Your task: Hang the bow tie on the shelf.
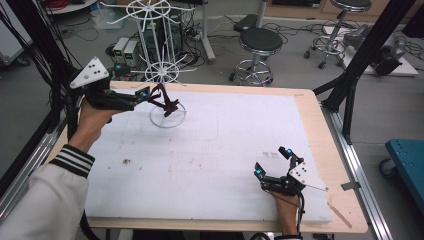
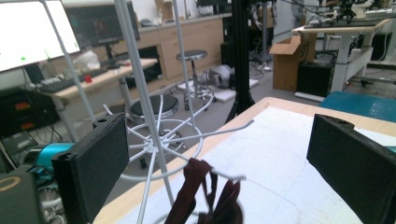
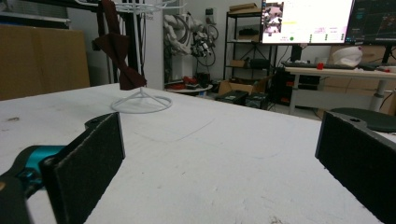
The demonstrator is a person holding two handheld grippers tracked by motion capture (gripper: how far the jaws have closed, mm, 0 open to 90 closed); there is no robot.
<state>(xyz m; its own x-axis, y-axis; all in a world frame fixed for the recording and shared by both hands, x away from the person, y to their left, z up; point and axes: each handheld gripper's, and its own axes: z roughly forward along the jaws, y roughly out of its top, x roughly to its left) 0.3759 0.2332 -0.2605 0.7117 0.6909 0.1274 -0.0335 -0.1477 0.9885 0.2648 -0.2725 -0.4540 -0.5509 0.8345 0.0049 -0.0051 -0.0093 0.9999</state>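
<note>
A white wire hanging rack [image 1: 163, 70] stands on its ring base at the back left of the white mat [image 1: 215, 150]. A dark red strap-like piece [image 1: 165, 102] hangs from one of its lower hooks. My left gripper [image 1: 142, 97] is held just left of it, open, its jaws either side of the hanging piece [image 2: 205, 196] and the hook [image 2: 224, 176] without touching them. My right gripper [image 1: 272, 162] rests open near the front right of the mat, nothing between its jaws. From there the rack base [image 3: 141, 103] and the dark red piece [image 3: 116, 51] stand far off.
The mat covers most of a wooden table [image 1: 320, 130]. Black frame posts [image 1: 360, 65] rise at the table's right and left sides. Two stools [image 1: 260, 42] and floor cables lie beyond the far edge. A blue cart [image 1: 407, 160] sits to the right.
</note>
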